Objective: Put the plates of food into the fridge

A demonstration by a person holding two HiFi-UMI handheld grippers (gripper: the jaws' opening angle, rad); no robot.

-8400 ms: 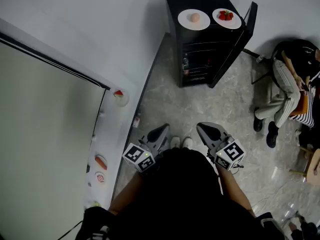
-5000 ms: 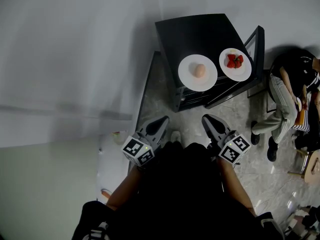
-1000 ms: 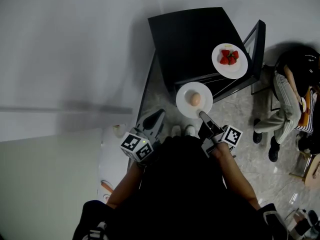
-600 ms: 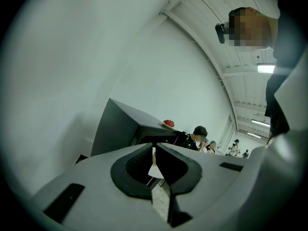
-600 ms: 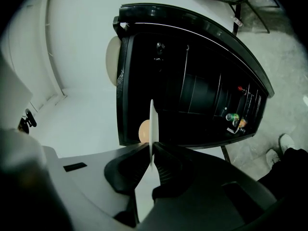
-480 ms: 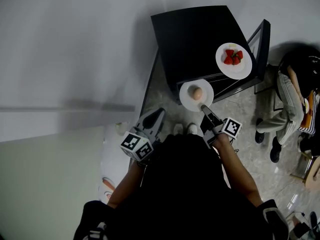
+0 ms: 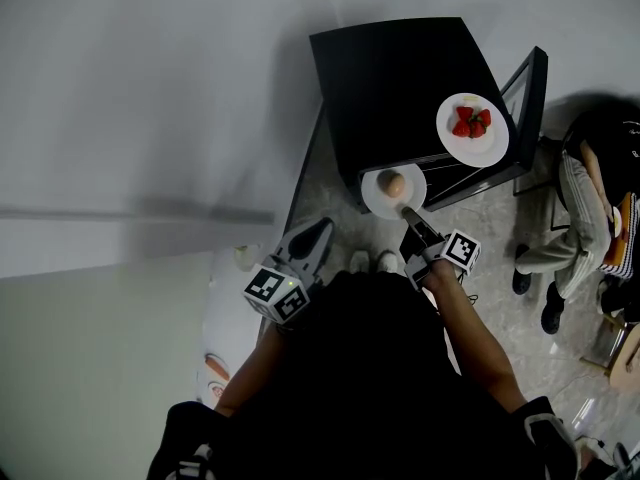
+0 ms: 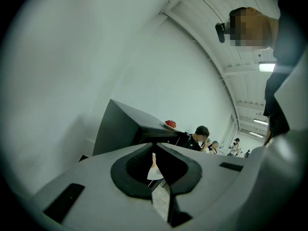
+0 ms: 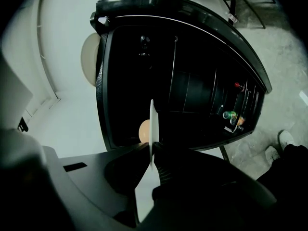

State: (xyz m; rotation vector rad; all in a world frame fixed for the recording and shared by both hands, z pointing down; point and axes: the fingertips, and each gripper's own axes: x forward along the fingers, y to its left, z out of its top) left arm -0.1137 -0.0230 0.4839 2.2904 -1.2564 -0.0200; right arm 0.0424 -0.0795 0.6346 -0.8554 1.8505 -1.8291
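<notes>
Firmly pinched: white plate at the fridge

The right gripper [image 7: 405, 211] clamps its jaws on the rim of a round white plate [image 7: 383, 196] bearing one pale-orange food ball [image 7: 394, 183], just before the open black fridge [image 7: 400, 78]. The left gripper [image 7: 318, 236] is closed and empty.

Fridge [image 7: 400, 78]: black all over, top and open door alike.
Plate at frame centre [image 7: 375, 196]: plain white. Round food piece [image 7: 393, 183] on it: pale peach-orange.
Second plate [image 7: 490, 153], upper right: white. Strawberries [image 7: 472, 125]: bright red.
Left hand-held gripper [image 7: 325, 226]: light grey shell, black jaw lining. Its marker cube: black-and-white squares.
Right hand-held gripper [image 7: 406, 211]: darker grey, same black-and-white cube pattern.
Floor [image 7: 500, 228]: mottled grey stone.
Wall [image 7: 150, 88]: flat off-white.
Shoes [image 7: 372, 261]: white.
</notes>
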